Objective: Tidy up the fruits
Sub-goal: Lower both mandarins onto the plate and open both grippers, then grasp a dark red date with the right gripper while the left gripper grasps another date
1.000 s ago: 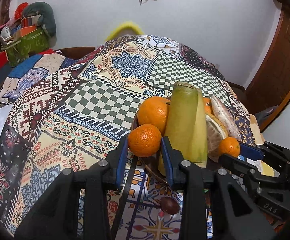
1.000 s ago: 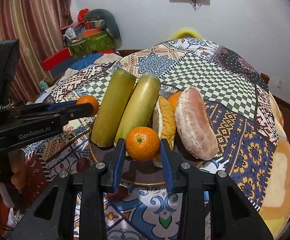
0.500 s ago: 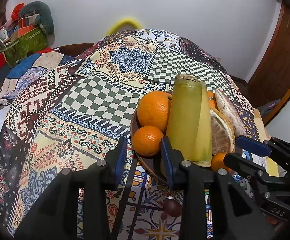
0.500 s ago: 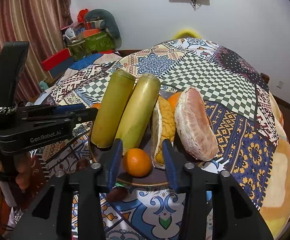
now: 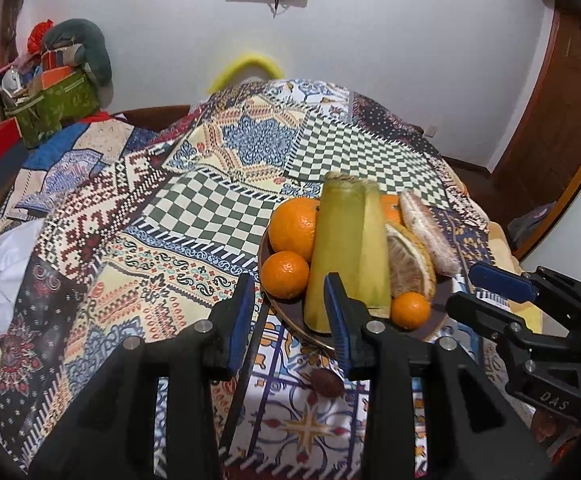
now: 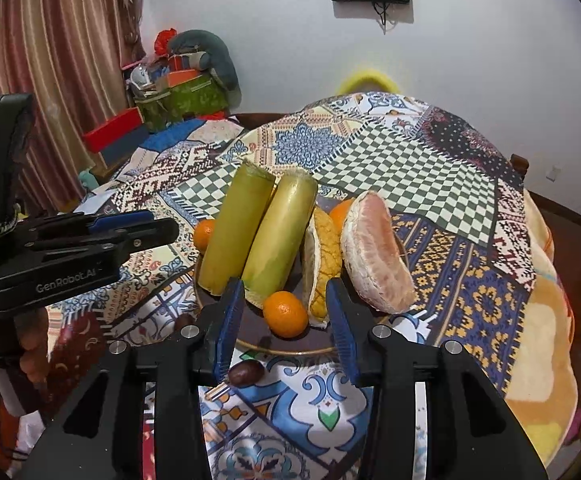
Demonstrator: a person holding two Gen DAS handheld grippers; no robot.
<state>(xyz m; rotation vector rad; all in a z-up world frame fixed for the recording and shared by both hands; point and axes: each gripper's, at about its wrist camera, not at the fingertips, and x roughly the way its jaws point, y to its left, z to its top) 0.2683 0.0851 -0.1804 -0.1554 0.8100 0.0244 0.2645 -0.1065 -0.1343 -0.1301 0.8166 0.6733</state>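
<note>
Fruit crowds the plate [image 6: 290,347]: both grippers' jaws stand apart, empty; the small orange [image 6: 285,314] near the rim could roll off if the right gripper [image 6: 286,320] nudges it.

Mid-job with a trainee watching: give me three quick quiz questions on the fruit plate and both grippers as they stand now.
1. True or false: the right gripper grips the small orange.
2. Which lies off the plate, on the cloth? A) peeled pomelo half B) dark brown nut C) green cane pieces
3. Fill in: both grippers' jaws stand ____.

Key: 1. False; the orange rests on the plate between open jaws, untouched. 2. B. 3. Open; the left gripper holds nothing.
</note>
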